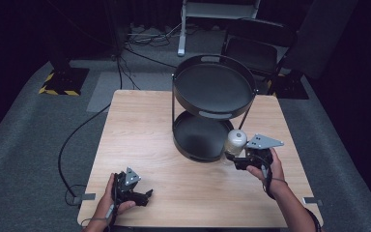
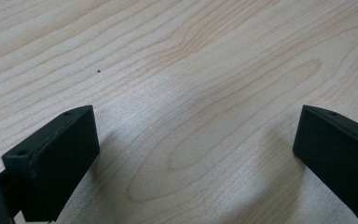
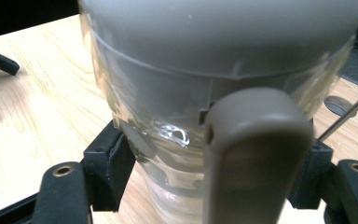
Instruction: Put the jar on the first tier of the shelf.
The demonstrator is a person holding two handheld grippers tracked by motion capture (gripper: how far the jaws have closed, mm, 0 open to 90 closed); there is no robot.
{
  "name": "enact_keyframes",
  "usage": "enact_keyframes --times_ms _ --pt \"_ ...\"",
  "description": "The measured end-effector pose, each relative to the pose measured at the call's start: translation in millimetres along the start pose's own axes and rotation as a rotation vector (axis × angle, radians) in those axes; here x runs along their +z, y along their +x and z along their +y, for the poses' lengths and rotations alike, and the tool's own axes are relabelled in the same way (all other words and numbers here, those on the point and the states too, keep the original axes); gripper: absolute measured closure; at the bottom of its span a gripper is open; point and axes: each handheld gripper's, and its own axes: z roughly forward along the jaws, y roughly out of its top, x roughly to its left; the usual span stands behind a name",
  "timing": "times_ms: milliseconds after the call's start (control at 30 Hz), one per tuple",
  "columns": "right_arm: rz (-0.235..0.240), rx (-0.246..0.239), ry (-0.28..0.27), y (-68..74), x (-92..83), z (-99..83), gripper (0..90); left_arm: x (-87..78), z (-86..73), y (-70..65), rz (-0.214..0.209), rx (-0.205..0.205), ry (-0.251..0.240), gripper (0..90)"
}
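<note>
A black two-tier round tray stand is standing at the far middle of the wooden table. Its lower tray is sitting right next to the clear jar with a grey lid, so the rim is in the way on that side. Behind the table, a dark chair and cables are on the grey floor.

The right gripper is squeezing the jar between its jaws, just under the lid. The right hand is holding it from the right, pointing left.

The left gripper is resting low by the near edge, its jaws wide apart and holding nothing. The left hand is wrapping around it.
</note>
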Motion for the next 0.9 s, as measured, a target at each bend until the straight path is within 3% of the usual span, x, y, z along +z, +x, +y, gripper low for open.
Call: enact_keyframes --times_ms 900 --pt "-0.045 0.036 -0.002 -11.5 37.6 26.7 29.6 0.0 0.0 0.0 0.000 0.000 0.000 0.0"
